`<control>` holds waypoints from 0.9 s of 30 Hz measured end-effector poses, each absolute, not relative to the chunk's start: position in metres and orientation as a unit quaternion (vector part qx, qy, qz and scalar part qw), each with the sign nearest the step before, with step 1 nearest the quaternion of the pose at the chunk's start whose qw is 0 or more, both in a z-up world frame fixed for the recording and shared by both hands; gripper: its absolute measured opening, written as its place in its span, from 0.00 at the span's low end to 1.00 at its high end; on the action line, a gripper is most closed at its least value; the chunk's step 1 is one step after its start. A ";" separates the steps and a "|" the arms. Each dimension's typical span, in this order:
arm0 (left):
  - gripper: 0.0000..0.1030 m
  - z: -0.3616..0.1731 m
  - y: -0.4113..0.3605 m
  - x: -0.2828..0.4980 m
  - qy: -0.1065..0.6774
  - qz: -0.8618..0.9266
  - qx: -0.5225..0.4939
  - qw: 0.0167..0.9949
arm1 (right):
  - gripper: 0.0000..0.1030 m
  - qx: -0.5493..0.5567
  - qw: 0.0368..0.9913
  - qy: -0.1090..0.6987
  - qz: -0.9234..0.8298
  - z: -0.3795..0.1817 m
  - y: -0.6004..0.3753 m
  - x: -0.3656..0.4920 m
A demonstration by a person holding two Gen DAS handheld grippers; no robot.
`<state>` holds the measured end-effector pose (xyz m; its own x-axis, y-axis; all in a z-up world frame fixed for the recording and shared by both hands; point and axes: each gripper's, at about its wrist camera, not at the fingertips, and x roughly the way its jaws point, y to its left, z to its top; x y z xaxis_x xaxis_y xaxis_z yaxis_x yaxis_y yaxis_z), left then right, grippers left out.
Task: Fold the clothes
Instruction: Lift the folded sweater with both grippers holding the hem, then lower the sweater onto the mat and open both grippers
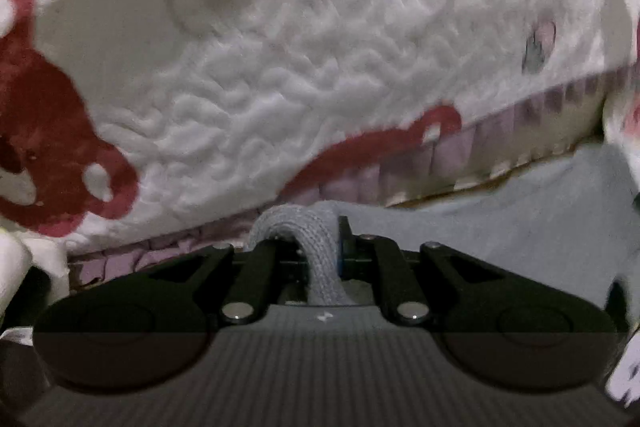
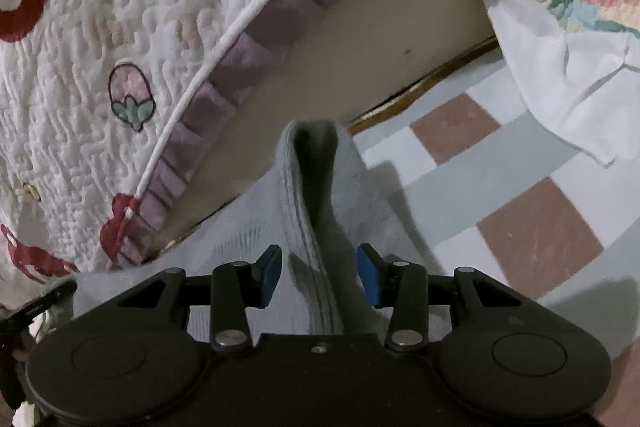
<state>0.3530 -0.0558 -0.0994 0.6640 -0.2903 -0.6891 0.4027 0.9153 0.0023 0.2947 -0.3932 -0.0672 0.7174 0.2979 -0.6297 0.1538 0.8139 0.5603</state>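
Two grippers meet one pale grey knit garment point(image 2: 320, 195). Your left gripper point(image 1: 310, 247) has its jaws clamped on a ribbed fold of it, which loops up between the fingers. Your right gripper point(image 2: 320, 273) has its jaws spread, the blue pads point(image 2: 270, 273) standing either side of a raised ridge of the cloth without touching it. That garment lies on a checked sheet point(image 2: 532, 223), just beside a white quilt point(image 1: 280, 67) printed with red bears.

left gripper point(image 1: 304, 247) – jaws pinched together | right gripper point(image 2: 319, 275) – jaws parted
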 end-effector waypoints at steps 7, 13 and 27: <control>0.24 -0.130 -0.036 0.345 0.409 -0.189 0.024 0.892 | 0.49 0.293 0.872 0.389 0.049 -0.076 -0.381 0.295; 0.49 -0.109 0.013 0.298 0.354 -0.238 -0.154 0.891 | 0.50 0.285 0.874 0.391 0.051 -0.079 -0.379 0.292; 0.55 -0.147 0.011 0.234 0.455 -0.285 -0.243 0.808 | 0.28 0.251 0.895 0.367 0.031 -0.068 -0.368 0.286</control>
